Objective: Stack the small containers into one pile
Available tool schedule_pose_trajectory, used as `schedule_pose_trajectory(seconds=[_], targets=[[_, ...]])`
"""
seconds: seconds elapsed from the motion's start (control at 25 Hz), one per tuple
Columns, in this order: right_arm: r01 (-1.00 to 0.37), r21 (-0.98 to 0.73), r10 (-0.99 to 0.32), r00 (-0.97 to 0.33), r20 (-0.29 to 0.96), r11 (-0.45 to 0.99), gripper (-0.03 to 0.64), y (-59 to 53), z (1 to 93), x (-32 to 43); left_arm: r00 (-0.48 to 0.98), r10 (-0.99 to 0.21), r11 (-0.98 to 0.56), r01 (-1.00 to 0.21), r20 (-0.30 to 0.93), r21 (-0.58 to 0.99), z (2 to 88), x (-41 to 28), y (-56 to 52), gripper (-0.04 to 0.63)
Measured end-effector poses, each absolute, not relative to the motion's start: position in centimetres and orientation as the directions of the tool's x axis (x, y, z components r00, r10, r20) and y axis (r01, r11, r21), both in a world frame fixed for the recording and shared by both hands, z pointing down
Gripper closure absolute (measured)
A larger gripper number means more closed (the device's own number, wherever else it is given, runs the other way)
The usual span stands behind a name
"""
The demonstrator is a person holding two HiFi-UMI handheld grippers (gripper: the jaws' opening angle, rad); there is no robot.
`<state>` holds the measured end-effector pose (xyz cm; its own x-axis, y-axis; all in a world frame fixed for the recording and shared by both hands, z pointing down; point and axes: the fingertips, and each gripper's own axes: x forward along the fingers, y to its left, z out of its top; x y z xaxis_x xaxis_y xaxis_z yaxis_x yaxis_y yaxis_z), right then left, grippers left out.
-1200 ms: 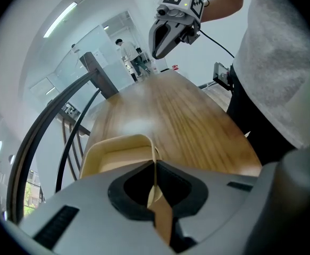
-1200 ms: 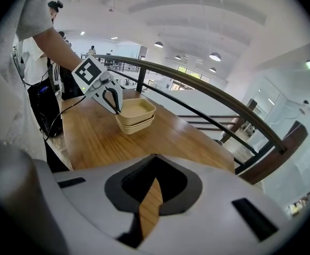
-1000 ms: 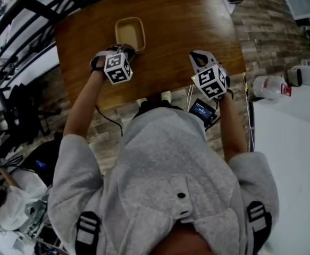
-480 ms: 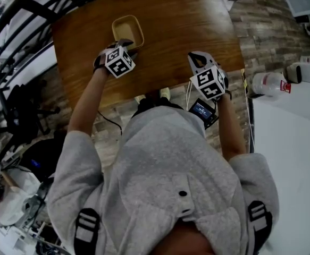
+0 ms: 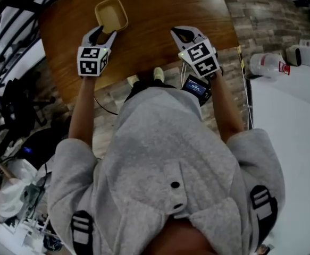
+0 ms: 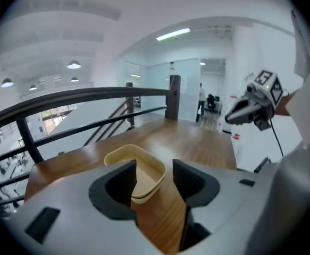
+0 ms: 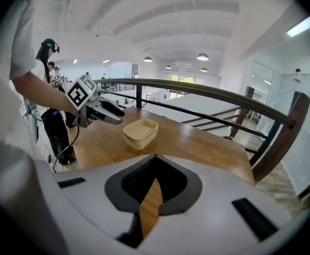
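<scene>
Nested in one pile, the containers (image 5: 111, 14) sit at the far left of the bench (image 5: 155, 20). My left gripper (image 5: 105, 32) is opening just near of them. The pile's near end shows between its jaws, and the pads press on nothing. My right gripper (image 5: 182, 33) hangs closed and empty over the near right. No loose container shows, so I judge the stacking done and only the pull-back left.

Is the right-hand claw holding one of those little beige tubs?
No, the right gripper has its jaws shut with nothing between them, and the stacked beige containers sit apart from it on the wooden table.
</scene>
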<state>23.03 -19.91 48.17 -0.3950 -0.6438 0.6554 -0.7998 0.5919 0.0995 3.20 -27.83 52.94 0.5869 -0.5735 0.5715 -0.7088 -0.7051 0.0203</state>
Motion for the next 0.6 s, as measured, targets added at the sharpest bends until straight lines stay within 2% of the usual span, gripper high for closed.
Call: schedule_pose_trajectory(seconds=[0.04,0.08,0.12,0.2,0.32,0.6], targets=[[-0.807,0.079,-0.65,-0.408,0.642,0.585,0.601,-19.9,47.8,23.2,0.577,-0.619,-0.661,-0.749,0.533,0.044,51.5,2.8,-27.3,0.379],[-0.816,0.061,-0.658,-0.417,0.627,0.575,0.601,-19.9,47.4,23.3,0.557,-0.671,-0.613,-0.788,0.49,0.056,50.0,2.3,-26.7,0.458],[-0.826,0.046,-0.669,-0.422,0.612,0.562,0.601,-19.9,46.9,23.6,0.53,-0.721,-0.565,-0.823,0.446,0.063,48.5,1.8,-26.1,0.577],[-0.843,0.017,-0.693,-0.43,0.579,0.537,0.601,-19.6,46.1,23.9,0.471,-0.793,-0.482,-0.873,0.386,0.075,46.1,0.8,-24.5,0.583],[-0.864,-0.033,-0.731,-0.445,0.518,0.502,0.601,-19.5,44.3,24.1,0.369,-0.856,-0.376,-0.925,0.362,0.054,43.1,-0.5,-22.0,0.583],[-0.822,-0.111,-0.731,-0.552,0.402,0.559,0.601,-17.2,39.7,23.1,0.279,-0.893,-0.293,-0.956,0.354,0.014,37.9,0.8,-15.8,0.583]])
